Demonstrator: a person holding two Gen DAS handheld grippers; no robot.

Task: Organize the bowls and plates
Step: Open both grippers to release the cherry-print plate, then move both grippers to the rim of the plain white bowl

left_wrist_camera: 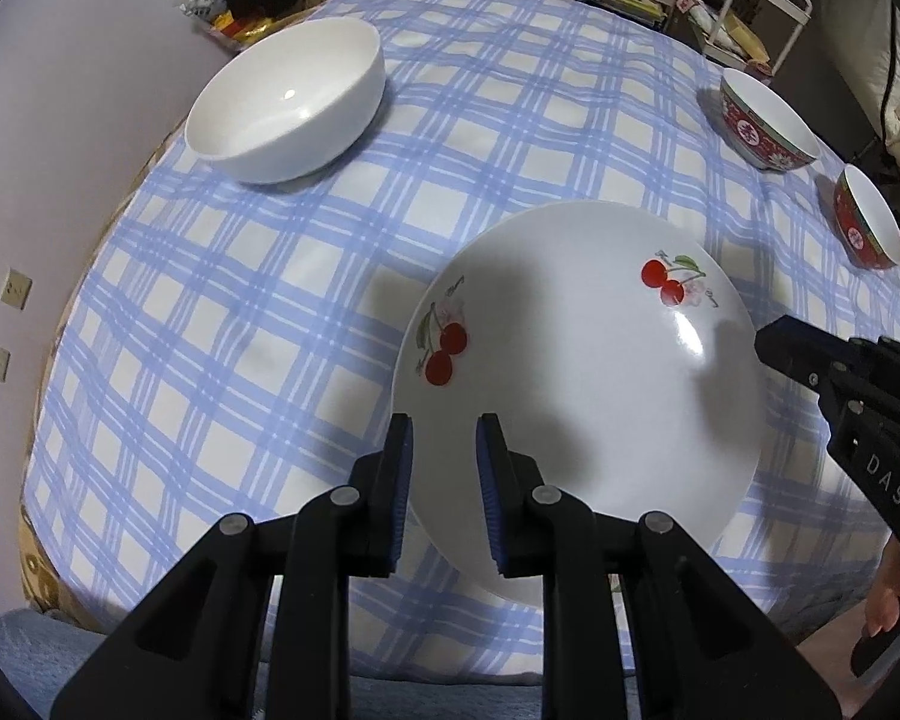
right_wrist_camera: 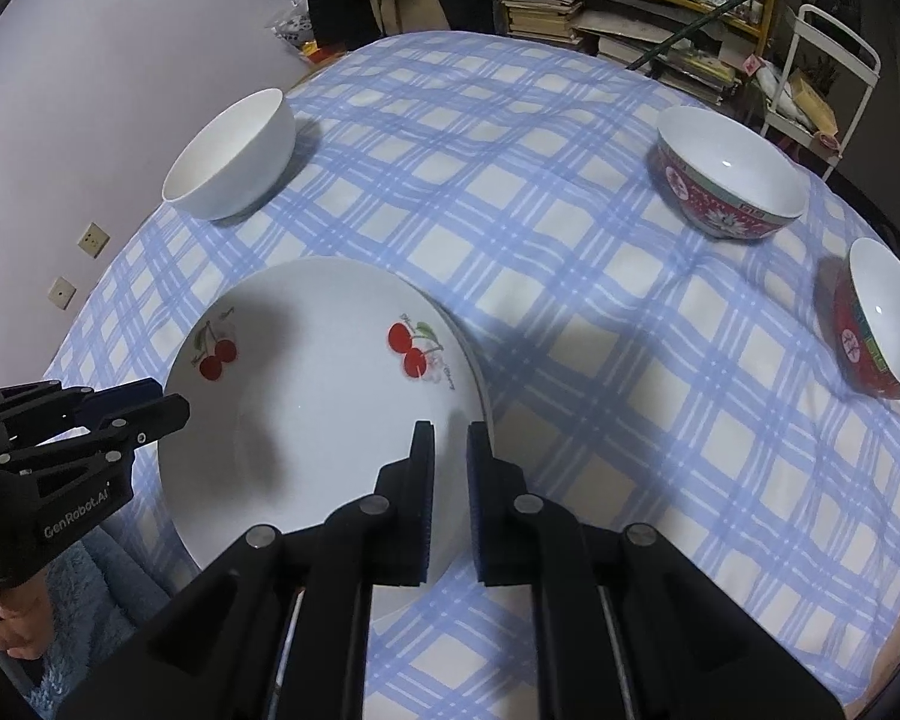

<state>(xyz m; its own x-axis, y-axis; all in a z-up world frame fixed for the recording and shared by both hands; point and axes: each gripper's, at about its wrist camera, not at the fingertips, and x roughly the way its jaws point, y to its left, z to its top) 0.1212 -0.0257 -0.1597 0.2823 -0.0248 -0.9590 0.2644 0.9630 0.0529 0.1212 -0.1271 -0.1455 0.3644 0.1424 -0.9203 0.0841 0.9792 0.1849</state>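
Observation:
A white plate with red cherry prints (left_wrist_camera: pixel 570 360) (right_wrist_camera: pixel 318 420) lies near the front edge of the table, on a blue checked cloth (left_wrist_camera: pixel 222 324). My left gripper (left_wrist_camera: pixel 445 429) straddles its left rim, one pad outside and one over the plate, shut on it. At the opposite rim my right gripper (right_wrist_camera: pixel 452 435) is nearly closed on the plate's right edge. Each gripper also shows in the other's view, the right gripper (left_wrist_camera: pixel 768 348) and the left gripper (right_wrist_camera: pixel 168 402) both at the rim. A plain white bowl (left_wrist_camera: pixel 288 102) (right_wrist_camera: pixel 228 162) stands at the far left.
Two red patterned bowls stand at the right, the larger one (left_wrist_camera: pixel 768 120) (right_wrist_camera: pixel 729 174) farther back and the smaller one (left_wrist_camera: pixel 867 222) (right_wrist_camera: pixel 882 324) near the right edge. A wall runs along the left; book shelves (right_wrist_camera: pixel 546 6) and a white cart (right_wrist_camera: pixel 834 60) stand behind the table.

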